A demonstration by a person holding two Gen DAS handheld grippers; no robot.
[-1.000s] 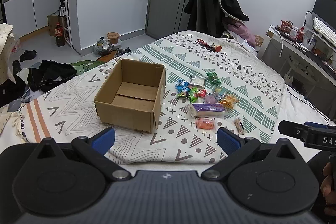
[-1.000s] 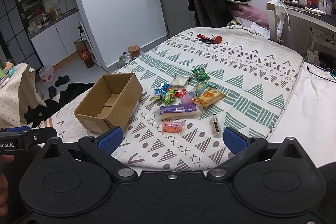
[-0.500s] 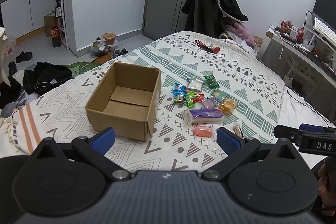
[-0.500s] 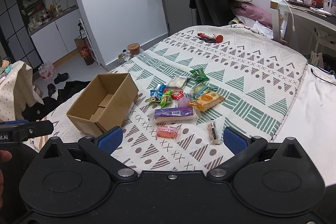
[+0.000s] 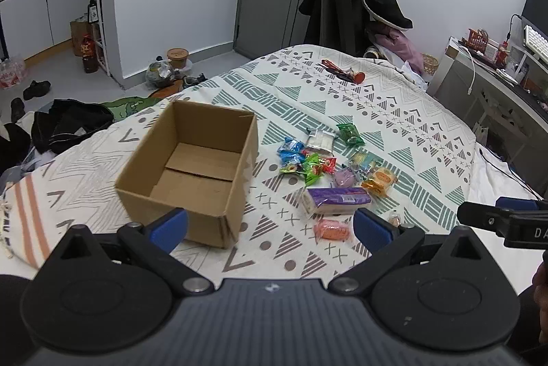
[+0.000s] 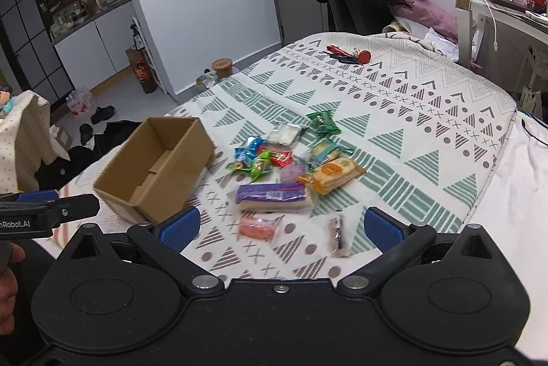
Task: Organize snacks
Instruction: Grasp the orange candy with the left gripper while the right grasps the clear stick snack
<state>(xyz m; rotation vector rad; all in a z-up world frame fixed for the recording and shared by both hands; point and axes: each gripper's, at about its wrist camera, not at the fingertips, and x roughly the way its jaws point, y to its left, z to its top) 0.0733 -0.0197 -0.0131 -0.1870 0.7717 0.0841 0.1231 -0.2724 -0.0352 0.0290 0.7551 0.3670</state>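
Cardboard box (empty) beyond left claw, pink snack between wide right claw fingers

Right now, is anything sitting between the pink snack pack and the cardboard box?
Nothing visible does. The pink snack pack lies right of the cardboard box, with only bare patterned bedspread between them.

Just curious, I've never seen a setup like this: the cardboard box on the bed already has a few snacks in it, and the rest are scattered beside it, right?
Not quite. The cardboard box is empty: the left wrist view looks straight in and shows only its bare bottom flaps. All the snacks lie scattered beside it on the bed, as you said.
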